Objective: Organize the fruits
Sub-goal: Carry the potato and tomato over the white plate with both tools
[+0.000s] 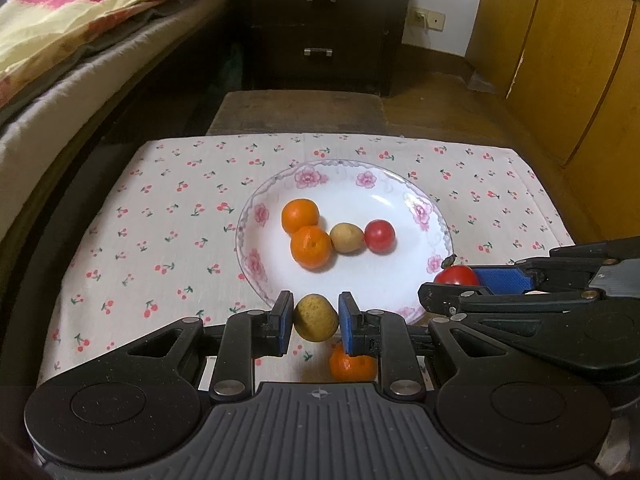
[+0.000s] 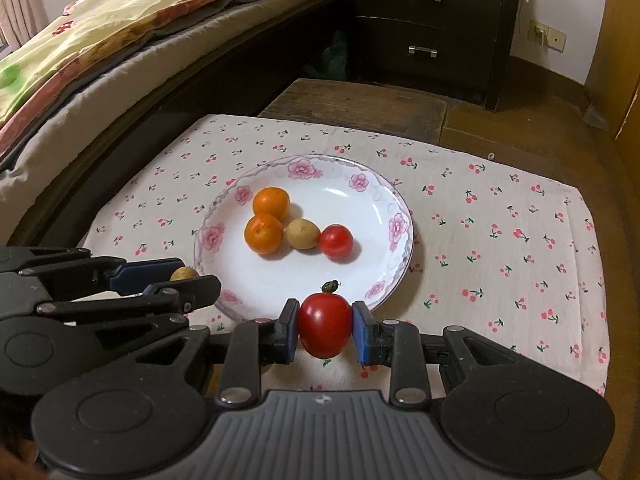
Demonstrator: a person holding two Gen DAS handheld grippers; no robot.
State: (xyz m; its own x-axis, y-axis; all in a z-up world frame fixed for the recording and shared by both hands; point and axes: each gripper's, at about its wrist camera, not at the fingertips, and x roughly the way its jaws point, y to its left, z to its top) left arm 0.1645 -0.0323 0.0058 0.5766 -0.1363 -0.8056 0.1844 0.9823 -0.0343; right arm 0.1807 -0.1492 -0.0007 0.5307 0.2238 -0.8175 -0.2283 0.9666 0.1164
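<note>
No writing or brand can be read on anything. The left hand-held gripper (image 1: 316, 318) clamps a yellow-green oval fruit (image 1: 316, 317), its long axis running between the pads. The right hand-held gripper (image 2: 325, 326) grips a red tomato (image 2: 325, 325), its stem end pointing away from the camera toward the plate (image 2: 384, 280). Ahead of both, the plate on the cherry-print surface (image 2: 500, 240) holds two oranges (image 2: 271, 203), a small yellow fruit (image 2: 302, 233) and another tomato (image 2: 336, 241). One orange (image 1: 352, 366) lies below the left pads.

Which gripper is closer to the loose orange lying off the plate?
Left. The left gripper hangs right above the orange on the cloth, holding a yellow fruit. The right gripper, holding a tomato, is farther to the side.
</note>
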